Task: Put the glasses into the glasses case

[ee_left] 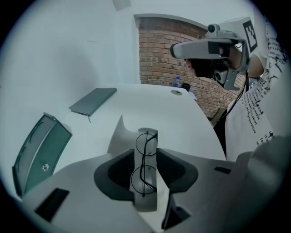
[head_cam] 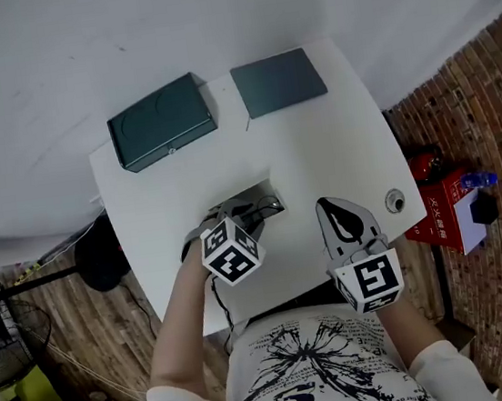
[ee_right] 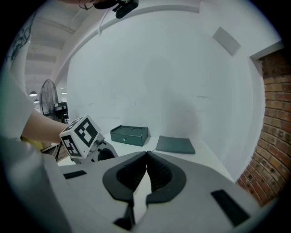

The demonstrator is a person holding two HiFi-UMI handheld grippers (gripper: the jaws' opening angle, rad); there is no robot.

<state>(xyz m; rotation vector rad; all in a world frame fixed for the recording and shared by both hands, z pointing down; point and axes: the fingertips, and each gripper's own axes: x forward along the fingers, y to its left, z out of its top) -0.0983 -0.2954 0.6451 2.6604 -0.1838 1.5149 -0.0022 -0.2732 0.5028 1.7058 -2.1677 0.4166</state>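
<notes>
Thin black wire glasses (ee_left: 144,168) with round lenses lie folded on the white table (head_cam: 318,149). They sit in the gap between the pads of my left gripper (ee_left: 146,136), which is open and points steeply down at them. In the head view that gripper (head_cam: 257,211) is at the table's near middle. My right gripper (head_cam: 330,207) hangs to its right, shut and empty, its pads (ee_right: 157,175) meeting at the tips. The dark green glasses case (head_cam: 163,121) stands closed at the far left, also seen as a case (ee_left: 41,152) in the left gripper view.
A flat dark grey pad (head_cam: 278,81) lies at the far right of the table. A round metal grommet (head_cam: 395,200) is set near the right edge. A red box (head_cam: 444,206) stands on the brick floor beyond that edge.
</notes>
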